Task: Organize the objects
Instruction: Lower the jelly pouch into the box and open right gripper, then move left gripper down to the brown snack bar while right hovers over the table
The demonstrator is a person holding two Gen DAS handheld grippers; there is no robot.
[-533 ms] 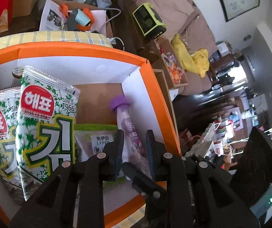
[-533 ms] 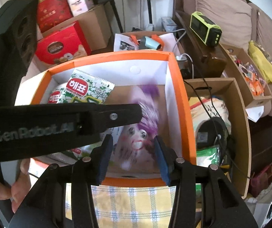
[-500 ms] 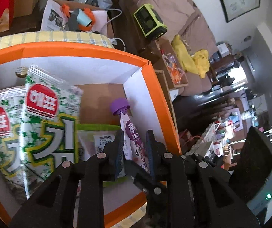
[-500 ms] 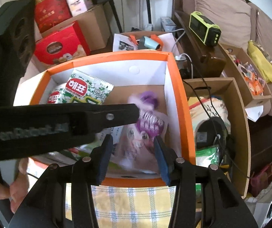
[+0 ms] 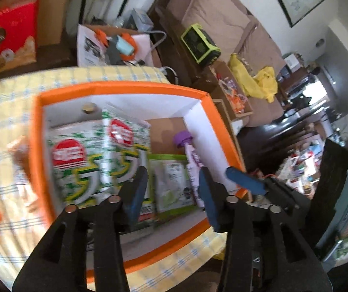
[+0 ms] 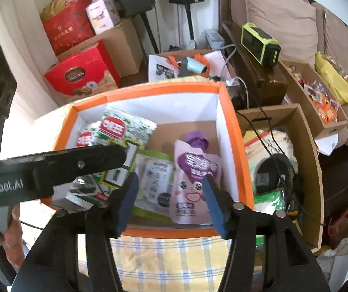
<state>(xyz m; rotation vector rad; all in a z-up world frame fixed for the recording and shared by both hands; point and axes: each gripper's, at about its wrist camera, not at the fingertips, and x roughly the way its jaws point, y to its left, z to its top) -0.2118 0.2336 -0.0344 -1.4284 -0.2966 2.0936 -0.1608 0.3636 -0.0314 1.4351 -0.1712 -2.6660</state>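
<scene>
While both tools (image 5: 172, 182) (image 6: 170, 188) hover over orange box (image 6: 234, 146) — jaws just opening (nothing clamped), purple pouch (image 6: 195, 182) lies inside.

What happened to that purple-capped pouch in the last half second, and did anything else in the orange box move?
Both grippers, the left gripper and the right gripper, have just opened and let go of the purple-capped pouch; it now lies in the orange box. The left gripper has pulled back. The seaweed packets stayed put.
</scene>
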